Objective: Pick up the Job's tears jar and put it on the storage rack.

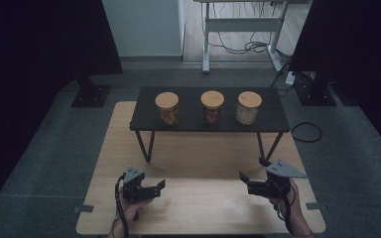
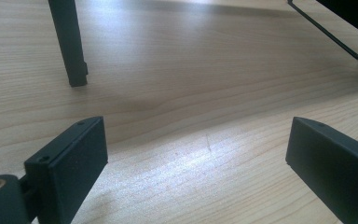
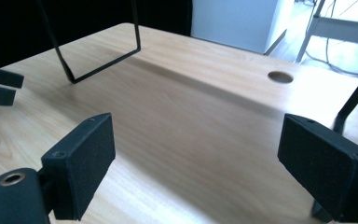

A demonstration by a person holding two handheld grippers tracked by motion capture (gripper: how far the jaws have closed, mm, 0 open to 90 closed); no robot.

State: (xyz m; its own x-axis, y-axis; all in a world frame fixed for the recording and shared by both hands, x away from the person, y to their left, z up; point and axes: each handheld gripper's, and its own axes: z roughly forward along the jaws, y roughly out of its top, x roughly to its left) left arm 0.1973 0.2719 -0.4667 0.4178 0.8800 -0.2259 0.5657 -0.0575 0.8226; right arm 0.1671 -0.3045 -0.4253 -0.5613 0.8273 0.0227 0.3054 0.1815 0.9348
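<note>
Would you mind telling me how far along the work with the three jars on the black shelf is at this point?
Nothing looks done yet: the three jars stand in a row on the black shelf, cork lids on. In hand: nothing. The left gripper and right gripper are both open with bare wooden table between their jaws, low over its near edge and apart from the shelf. Reaching for and handling a jar all seems left.

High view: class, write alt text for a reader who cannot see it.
Two hands hold the left tool and right tool, both open and empty, low over a light wooden table. Behind them, three cork-lidded jars stand in a row on a black raised shelf.
</note>
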